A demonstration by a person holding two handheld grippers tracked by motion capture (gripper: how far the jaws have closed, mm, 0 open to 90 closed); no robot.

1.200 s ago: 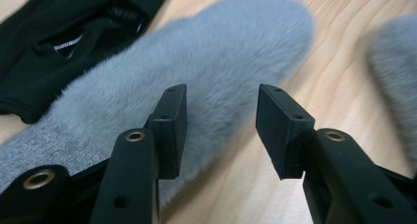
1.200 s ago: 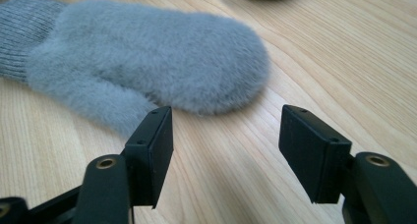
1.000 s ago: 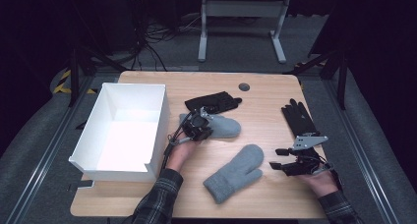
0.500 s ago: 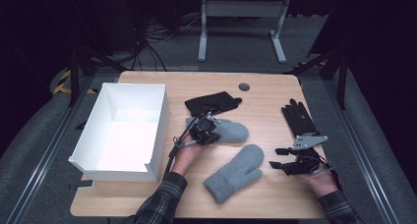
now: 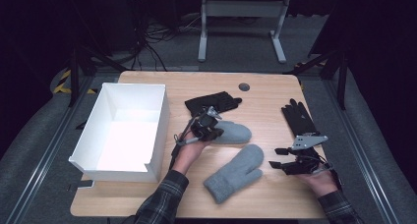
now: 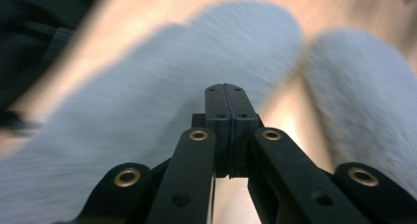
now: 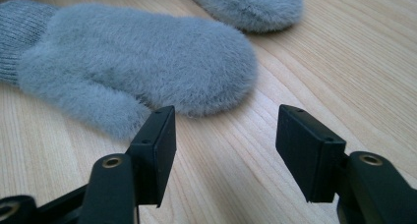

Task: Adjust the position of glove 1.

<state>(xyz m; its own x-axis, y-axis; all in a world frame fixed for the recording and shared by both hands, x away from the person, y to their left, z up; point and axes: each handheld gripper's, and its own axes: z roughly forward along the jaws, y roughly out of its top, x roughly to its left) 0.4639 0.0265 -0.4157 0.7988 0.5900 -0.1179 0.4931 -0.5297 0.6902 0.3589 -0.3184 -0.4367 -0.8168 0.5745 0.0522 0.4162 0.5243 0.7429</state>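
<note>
Left gripper, jaws fully closed with nothing visibly pinched between them, sits at the cuff end of a fuzzy grey mitten lying mid wooden surface, just right of a white open box. Right gripper, jaws partly open and empty, rests near a second fuzzy grey mitten; black knit gloves lie farther back.
</note>
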